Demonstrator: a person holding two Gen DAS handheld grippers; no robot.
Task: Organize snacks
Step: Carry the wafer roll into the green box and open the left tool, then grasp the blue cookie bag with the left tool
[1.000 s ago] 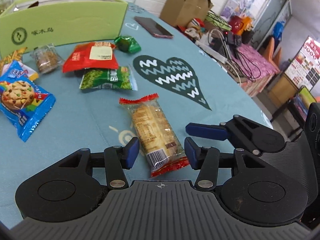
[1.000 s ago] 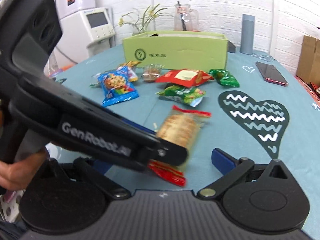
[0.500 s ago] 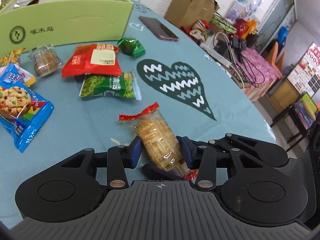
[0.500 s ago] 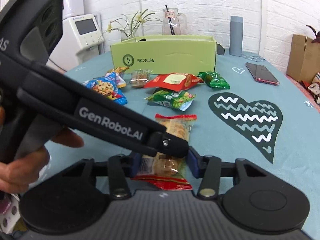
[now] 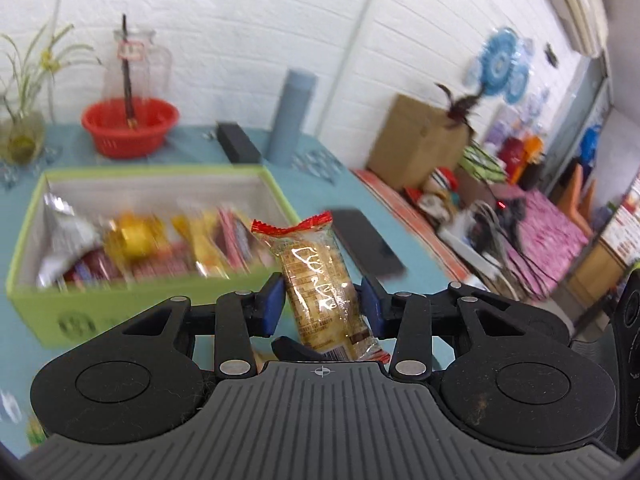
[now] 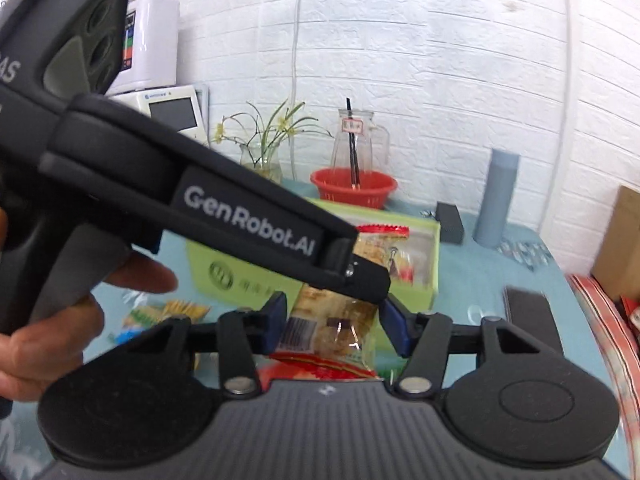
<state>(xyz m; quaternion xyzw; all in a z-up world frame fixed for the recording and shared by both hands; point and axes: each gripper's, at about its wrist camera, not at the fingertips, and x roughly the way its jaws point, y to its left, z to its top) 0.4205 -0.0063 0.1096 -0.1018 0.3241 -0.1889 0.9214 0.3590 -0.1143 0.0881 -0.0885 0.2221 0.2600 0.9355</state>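
A clear-wrapped cracker packet (image 5: 320, 288) with red crimped ends is shown clamped by both claws at once. In the left wrist view, the left claw (image 5: 320, 306) is seen closed on the packet's lower half, one blue pad (image 5: 270, 304) pressed to each side, and the packet is held upright, tilted slightly toward 11 o'clock, clear of the counter (image 5: 316, 184). In the right wrist view, the right claw (image 6: 334, 326) is likewise closed on the same packet (image 6: 340, 320) near its barcoded lower end, while the left claw's black body, lettered "GenRobot.AI", is laid across the frame from 10 o'clock and is gripped by a hand (image 6: 60, 320) at 9 o'clock.

Beyond the packet, at 10 o'clock in the left wrist view, an open green box (image 5: 24, 248) is shown on the teal-covered counter; blurred snack packets (image 5: 160, 248) are seen inside it. A dark phone (image 5: 368, 240) is placed just right of the box.

Farther back, a black block (image 5: 238, 146), a grey cylinder (image 5: 292, 120), a red basket (image 5: 130, 124) and a glass jug (image 5: 136, 64) are shown near the white brick wall (image 5: 240, 20). A cardboard carton (image 5: 416, 144) is visible at 2 o'clock.
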